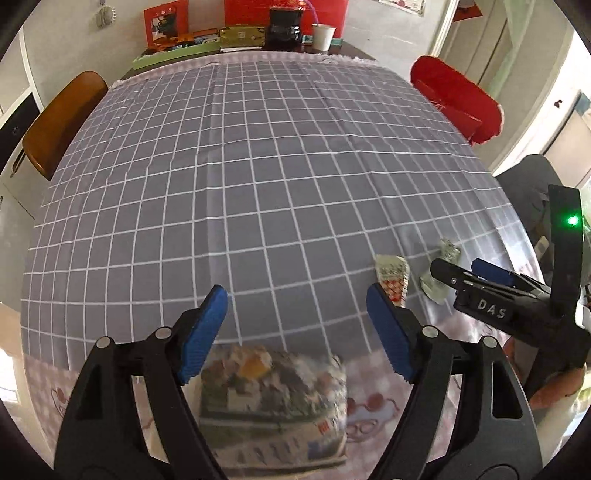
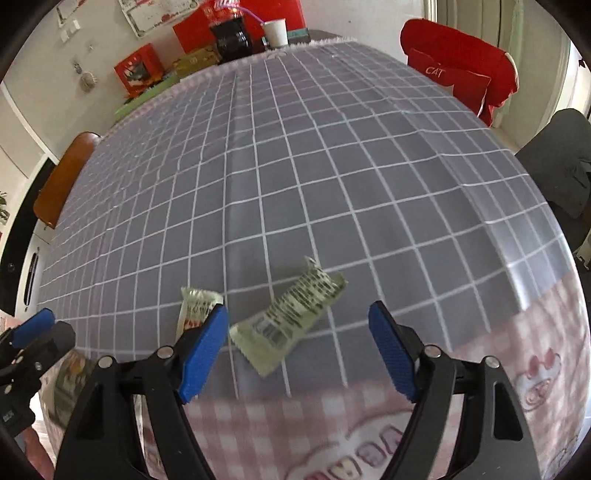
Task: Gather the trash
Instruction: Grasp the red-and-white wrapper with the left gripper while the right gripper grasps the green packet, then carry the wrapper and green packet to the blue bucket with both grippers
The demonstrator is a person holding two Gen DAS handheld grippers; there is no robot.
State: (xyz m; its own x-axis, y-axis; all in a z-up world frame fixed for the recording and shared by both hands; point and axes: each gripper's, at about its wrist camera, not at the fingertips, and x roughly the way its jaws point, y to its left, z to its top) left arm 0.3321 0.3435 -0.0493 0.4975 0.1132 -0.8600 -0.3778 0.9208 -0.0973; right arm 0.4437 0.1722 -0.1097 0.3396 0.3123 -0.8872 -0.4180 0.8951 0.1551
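A gray tabletop point(image 1: 258, 166) with white squares. A brown chair point(image 1: 62, 122) and a red chair point(image 1: 458, 96) sit beside it. A white cup point(image 1: 323, 36) stands far back.

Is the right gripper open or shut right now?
Open. The right gripper shows its blue fingers spread wide, nothing between them, with the pale green printed wrapper lying on the tablecloth beyond.
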